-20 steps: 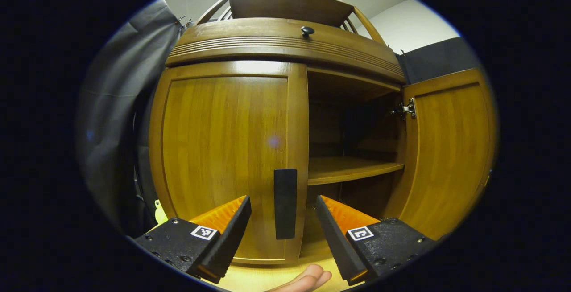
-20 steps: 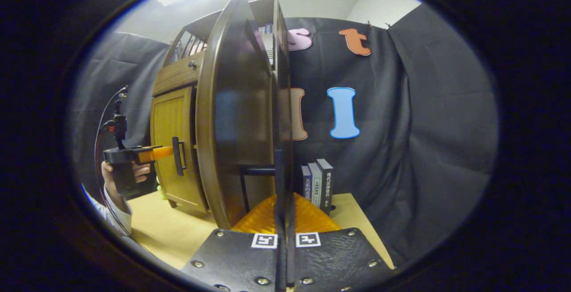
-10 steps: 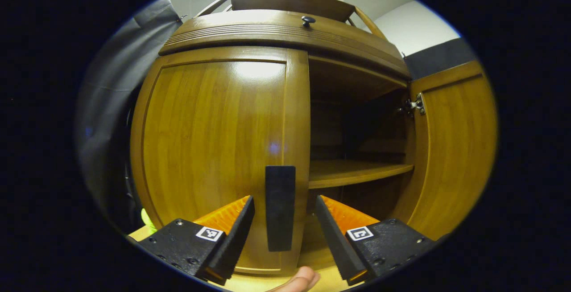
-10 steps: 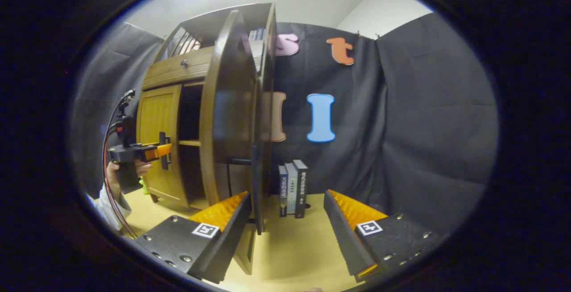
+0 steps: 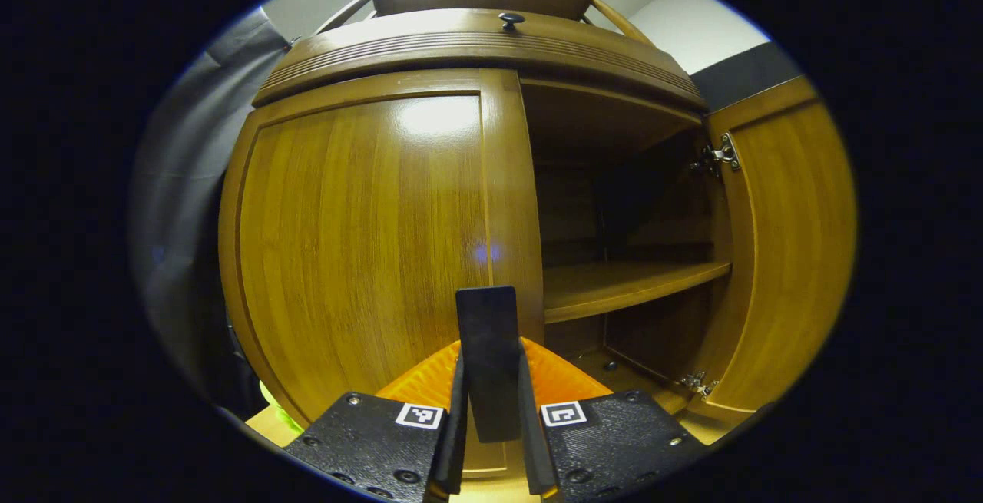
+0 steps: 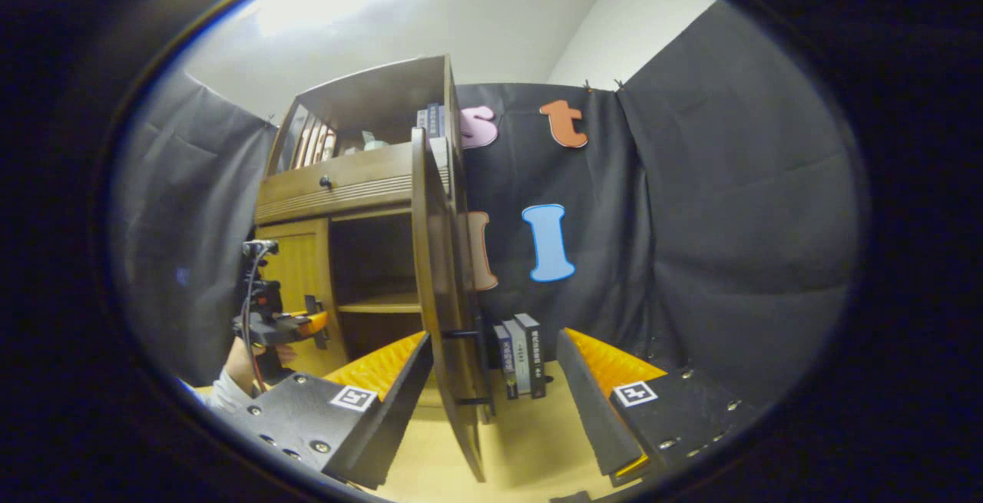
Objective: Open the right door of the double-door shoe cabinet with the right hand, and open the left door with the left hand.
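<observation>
Wooden right door swung open, left gripper clamping left door handle

Staged recording booth made up as a home corner, not a lived-in room.

Black cloth pinned up as walls, plain white wall and ceiling above it. Wooden shoe cabinet stands on a pale wood surface, right door swung open, left door shut, bare shelf inside. A few books upright beside the cabinet against the cloth, more items on its top rack. A person's hand holds a cabled handheld gripper at the left door's handle.
</observation>
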Demonstrator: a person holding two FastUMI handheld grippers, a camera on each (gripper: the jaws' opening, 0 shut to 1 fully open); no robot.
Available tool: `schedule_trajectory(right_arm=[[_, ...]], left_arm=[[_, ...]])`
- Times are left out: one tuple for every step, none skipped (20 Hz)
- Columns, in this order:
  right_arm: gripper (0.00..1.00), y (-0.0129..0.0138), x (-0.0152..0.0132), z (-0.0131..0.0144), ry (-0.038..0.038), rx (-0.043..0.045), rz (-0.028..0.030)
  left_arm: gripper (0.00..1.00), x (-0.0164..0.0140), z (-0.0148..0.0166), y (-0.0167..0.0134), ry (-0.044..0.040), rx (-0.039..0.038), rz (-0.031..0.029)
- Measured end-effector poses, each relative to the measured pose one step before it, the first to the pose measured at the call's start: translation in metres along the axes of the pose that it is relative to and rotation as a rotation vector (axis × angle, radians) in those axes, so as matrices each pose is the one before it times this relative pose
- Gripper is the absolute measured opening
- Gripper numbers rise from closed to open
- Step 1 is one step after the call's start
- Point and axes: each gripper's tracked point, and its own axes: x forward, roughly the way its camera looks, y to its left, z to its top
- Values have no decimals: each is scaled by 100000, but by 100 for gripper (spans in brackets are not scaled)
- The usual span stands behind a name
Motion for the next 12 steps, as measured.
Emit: schedule_trajectory(right_arm=[[93, 38, -126, 100, 668, -1616, -586], [99, -17, -126, 31, 513, -2102, -967], [96, 201, -217, -8, 367, -1795, -245], [96, 786, -213, 46, -149, -903, 900], [96, 754, -161, 117, -146, -95, 1487], [99, 835, -234, -112, 223, -259, 1850], [97, 743, -203, 60, 2, -371, 1432], [99, 480, -279, -73, 249, -706, 1210], [96, 736, -246, -26, -45, -906, 1566], [94, 814, -316, 20, 132, -1147, 1877], [95, 595, 0, -7, 70, -921, 1546], [96, 373, -486, -171, 47, -851, 895]], left_arm=[[32, -147, -18, -100, 1362, -385, -1655], [31, -147, 423, -61, -301, -1055, -934], [31, -268, -172, 23, 3111, -794, 88], [30, -558, -192, -31, 861, -366, 55], [30, -332, 41, 110, 350, 262, -190], [30, -550, -286, 34, 1354, 406, -400], [29, -465, 212, 10, 106, -1243, -189], [29, -484, -98, 17, 1342, -1792, 274], [29, -558, 0, 37, 1404, -144, 86], [28, -666, -222, 75, 918, -145, 230], [28, -453, -30, -5, 474, 636, -98], [28, -667, -37, 94, -209, 625, -685]])
